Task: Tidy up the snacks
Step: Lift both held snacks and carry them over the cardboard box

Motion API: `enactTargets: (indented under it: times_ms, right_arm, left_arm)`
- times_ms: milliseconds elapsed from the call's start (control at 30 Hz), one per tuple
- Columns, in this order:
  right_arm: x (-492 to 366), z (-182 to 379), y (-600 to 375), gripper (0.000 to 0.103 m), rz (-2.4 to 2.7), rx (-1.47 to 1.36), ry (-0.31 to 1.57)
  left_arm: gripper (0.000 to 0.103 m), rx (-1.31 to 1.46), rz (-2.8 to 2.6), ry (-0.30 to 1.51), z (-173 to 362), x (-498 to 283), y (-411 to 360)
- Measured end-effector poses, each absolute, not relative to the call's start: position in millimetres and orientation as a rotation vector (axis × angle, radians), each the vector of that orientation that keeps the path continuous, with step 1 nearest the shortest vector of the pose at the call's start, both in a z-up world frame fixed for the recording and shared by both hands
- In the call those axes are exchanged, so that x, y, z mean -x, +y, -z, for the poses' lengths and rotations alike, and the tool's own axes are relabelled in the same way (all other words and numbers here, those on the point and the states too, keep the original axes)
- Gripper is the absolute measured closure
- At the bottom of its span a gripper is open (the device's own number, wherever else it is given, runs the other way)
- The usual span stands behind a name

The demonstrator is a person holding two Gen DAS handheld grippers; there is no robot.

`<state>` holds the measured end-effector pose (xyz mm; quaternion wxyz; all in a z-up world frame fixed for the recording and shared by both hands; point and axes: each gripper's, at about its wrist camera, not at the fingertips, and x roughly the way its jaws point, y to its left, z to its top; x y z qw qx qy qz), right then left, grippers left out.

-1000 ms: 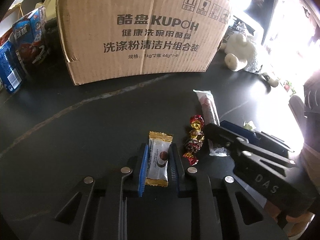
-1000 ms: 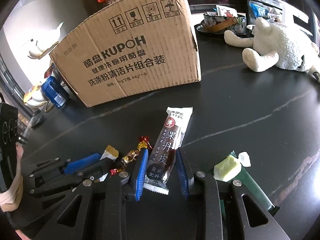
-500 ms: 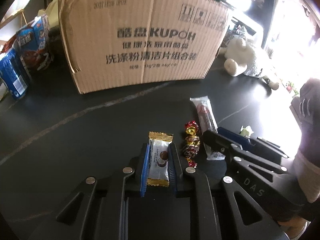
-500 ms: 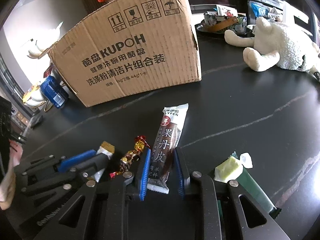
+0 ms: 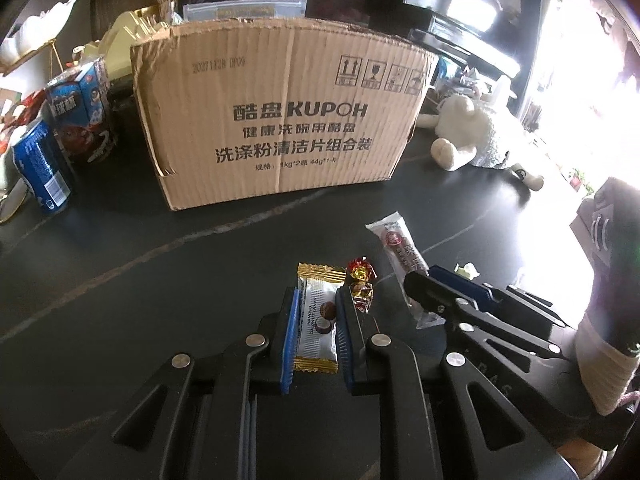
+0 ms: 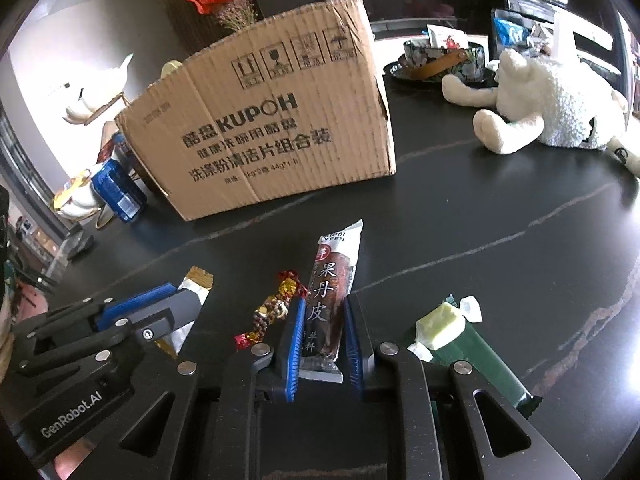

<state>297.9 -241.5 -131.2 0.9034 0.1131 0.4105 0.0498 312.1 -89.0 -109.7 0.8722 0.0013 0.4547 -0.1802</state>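
Left wrist — tongs (image 5: pixel 317 307) pinch flat gold-edged foil packet (image 5: pixel 317 320).

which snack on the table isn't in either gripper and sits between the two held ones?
The red-and-gold twist-wrapped candy: it lies loose between the gold-edged packet and the long brown fruit-leather bar, both clamped.

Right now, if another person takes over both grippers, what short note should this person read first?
Left gripper: shut on the gold-edged white snack packet.
Right gripper: its jaws have just closed on the long dark fruit-leather bar, and the pads now press on it.
On the black table: a red-and-gold wrapped candy lies between the two grippers; a pale yellow wrapped candy and a green packet lie to the right of the right gripper.
The cardboard box stands behind them; its inside is not visible.
Done: both grips are made.
Left: put away both held snacks, then the three loose ones.
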Motion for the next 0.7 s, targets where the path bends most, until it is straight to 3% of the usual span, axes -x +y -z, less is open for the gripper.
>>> enactTargets:
  times_ms: [700]
  right_arm:
    - [-283.5, 34.8, -231.4, 0.083, -0.139, -0.226, 0.627]
  left_arm:
    - [0.084, 0.004, 0.376, 0.766, 21.1, -309.1, -73.3]
